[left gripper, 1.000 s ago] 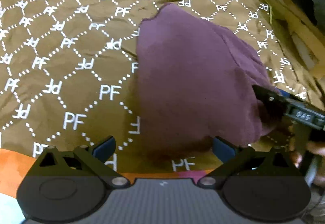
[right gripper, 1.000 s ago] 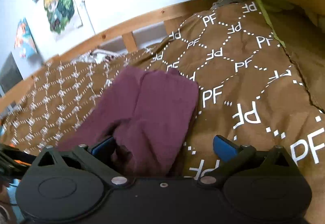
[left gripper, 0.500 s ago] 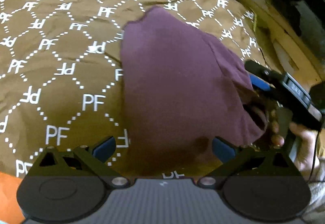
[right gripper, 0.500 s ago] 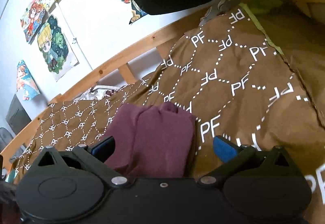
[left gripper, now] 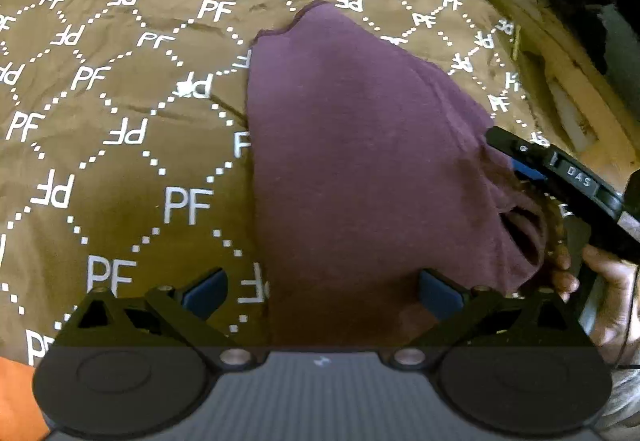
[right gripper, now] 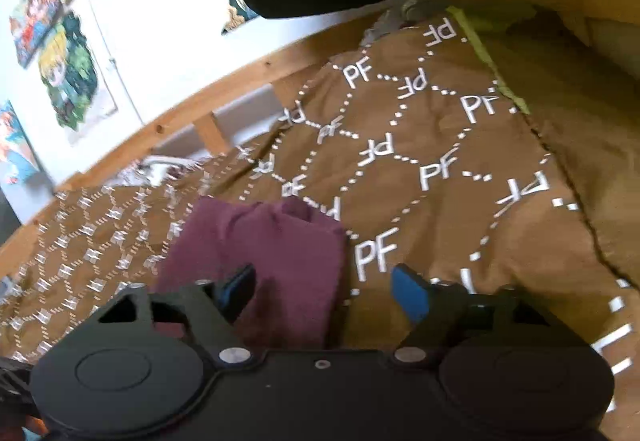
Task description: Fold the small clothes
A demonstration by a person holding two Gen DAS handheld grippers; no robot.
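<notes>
Left wrist view: the left hand-held gripper (left gripper: 322,291) is seen spread wide, and nothing is pinched. A purple cloth (left gripper: 360,145) is laid on a brown blanket (left gripper: 120,113) on the bed, and its near edge sits between the blue pads (left gripper: 206,293). At the right, the right hand-held gripper (left gripper: 532,181) is held by a hand (left gripper: 604,293) at the cloth's open end.

Right wrist view: the right hand-held gripper (right gripper: 326,291) has just been closing, but a gap is left. The cloth (right gripper: 272,241) is seen between its pads (right gripper: 410,293). The left pad is touched by the cloth; a pinch is not seen.
</notes>
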